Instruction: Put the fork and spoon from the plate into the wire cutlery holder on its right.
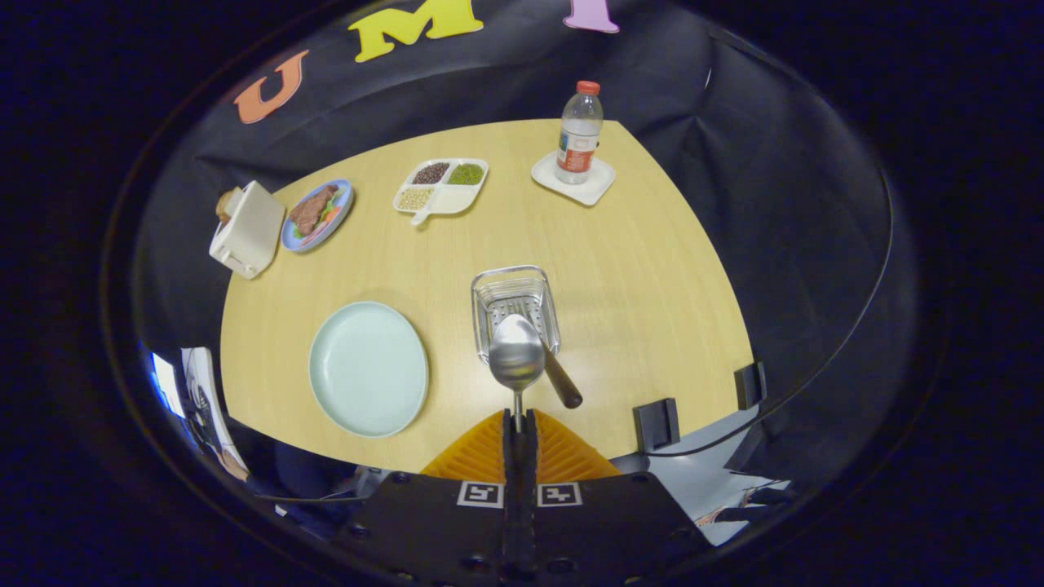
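My gripper (519, 424) is shut on the thin handle of a metal spoon (516, 355), whose bowl points forward and hangs over the near rim of the wire cutlery holder (489, 285). A fork with a dark wooden handle (563, 383) stands tilted in the holder, its handle leaning toward me and to the right of the spoon. The pale green plate (369, 368) lies bare on the wooden table to the left of the holder.
At the far side stand a water bottle (578, 134) on a white coaster (599, 186), a divided white dish of beans (440, 186), a blue plate of food (318, 214) and a white toaster (245, 230). Two black clamps (656, 424) sit at the table's near right edge.
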Demonstrator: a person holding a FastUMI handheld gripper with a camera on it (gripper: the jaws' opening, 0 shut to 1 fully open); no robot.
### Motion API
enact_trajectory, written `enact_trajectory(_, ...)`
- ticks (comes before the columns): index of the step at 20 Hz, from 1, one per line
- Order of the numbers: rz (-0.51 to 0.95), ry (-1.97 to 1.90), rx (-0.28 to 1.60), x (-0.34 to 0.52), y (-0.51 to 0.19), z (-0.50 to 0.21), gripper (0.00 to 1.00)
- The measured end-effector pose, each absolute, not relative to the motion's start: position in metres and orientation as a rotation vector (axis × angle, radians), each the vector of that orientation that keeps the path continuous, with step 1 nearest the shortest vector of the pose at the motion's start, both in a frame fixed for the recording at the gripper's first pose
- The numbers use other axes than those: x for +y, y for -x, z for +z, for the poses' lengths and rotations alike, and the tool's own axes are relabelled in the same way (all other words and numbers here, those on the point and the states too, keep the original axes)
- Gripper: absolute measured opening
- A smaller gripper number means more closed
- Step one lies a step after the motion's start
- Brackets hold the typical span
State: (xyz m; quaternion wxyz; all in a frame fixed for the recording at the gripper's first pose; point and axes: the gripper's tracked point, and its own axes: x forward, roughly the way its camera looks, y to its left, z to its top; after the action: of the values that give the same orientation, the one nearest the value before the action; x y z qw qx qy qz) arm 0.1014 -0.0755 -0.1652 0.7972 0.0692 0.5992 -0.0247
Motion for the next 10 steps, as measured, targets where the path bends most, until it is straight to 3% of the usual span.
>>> enact_trajectory(10,-0.046,-0.124,1.356,-0.0715,-0.1114,-0.1739,0.01)
